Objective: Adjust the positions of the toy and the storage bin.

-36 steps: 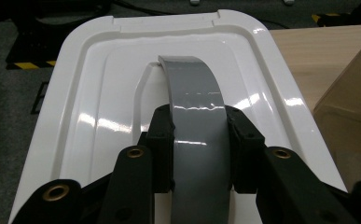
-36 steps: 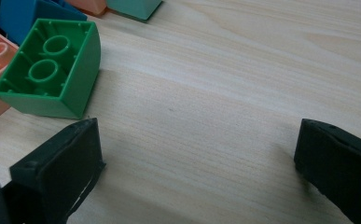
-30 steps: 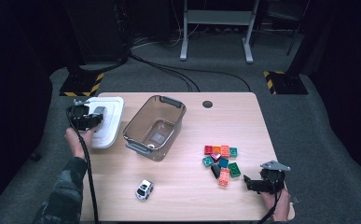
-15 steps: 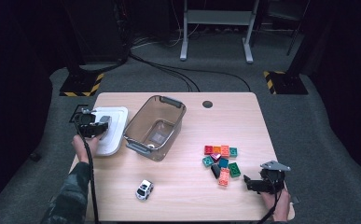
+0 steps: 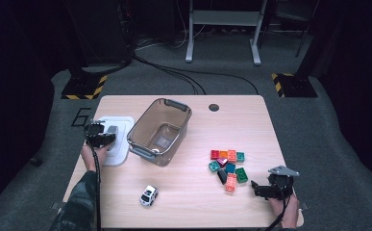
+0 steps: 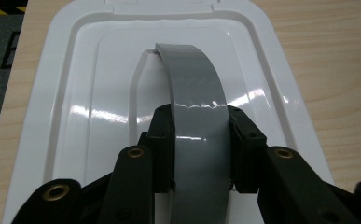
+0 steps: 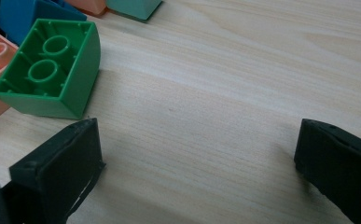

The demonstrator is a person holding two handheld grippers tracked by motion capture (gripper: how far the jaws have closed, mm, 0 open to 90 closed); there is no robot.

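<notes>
A white lid (image 5: 118, 139) lies at the table's left edge beside a clear plastic bin (image 5: 160, 130). My left gripper (image 5: 105, 138) is shut on the lid's grey handle (image 6: 197, 93), one jaw on each side of the strap; the white lid (image 6: 99, 116) lies flat under it. A heap of coloured bricks (image 5: 228, 165) sits right of centre. My right gripper (image 5: 256, 188) rests low on the table just right of the bricks, jaws wide open with bare wood between them (image 7: 197, 154). A green brick (image 7: 52, 70) lies upside down just beyond its left jaw.
A small white toy car (image 5: 149, 195) stands near the front edge. A round cable hole (image 5: 214, 107) is at the back of the table. Dark floor, cables and a metal stand surround the table.
My left gripper has come down toward the person with the lid, which now lies on the table. The right gripper has stayed still.
</notes>
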